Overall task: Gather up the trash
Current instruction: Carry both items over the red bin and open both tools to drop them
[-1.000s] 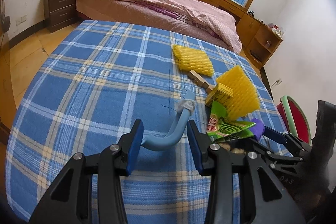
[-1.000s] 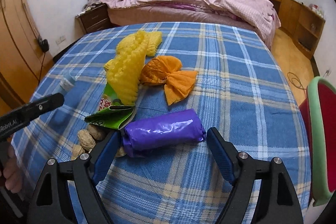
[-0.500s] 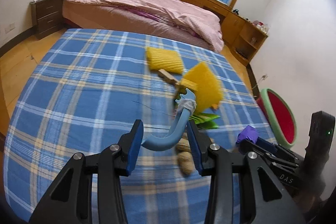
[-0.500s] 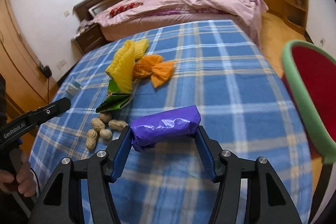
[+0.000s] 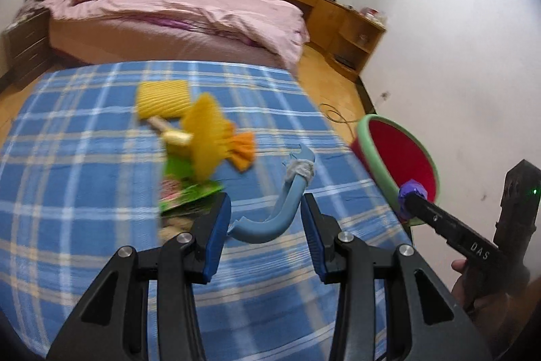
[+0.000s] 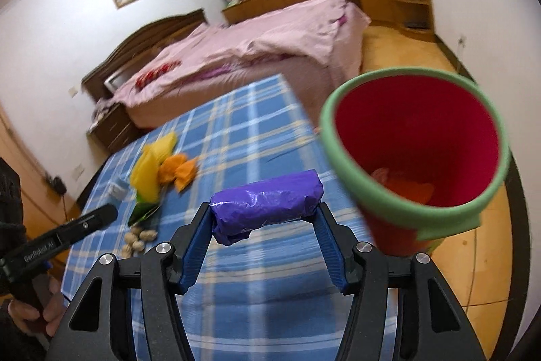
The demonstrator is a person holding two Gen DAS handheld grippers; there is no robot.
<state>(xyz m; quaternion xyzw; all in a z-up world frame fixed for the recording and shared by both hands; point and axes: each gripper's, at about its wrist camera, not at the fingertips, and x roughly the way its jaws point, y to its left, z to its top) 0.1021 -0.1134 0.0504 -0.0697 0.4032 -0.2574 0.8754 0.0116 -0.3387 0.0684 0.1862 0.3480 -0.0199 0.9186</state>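
Right gripper point(image 6: 263, 239) jaws clamped the crinkled purple plastic-wrapped roll point(image 6: 267, 205) endwise, above the blue plaid tabletop point(image 6: 257, 293) — just short of the red, green-rimmed bin point(image 6: 416, 137). Left gripper point(image 5: 267, 225) jaws pinched a curved blue plastic strip point(image 5: 280, 212). Good practice — centre each piece over the bin's mouth before releasing.

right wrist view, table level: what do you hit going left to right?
Left gripper → peanuts → yellow foam net → orange wrapper → purple roll in the right gripper → red bin with green rim.
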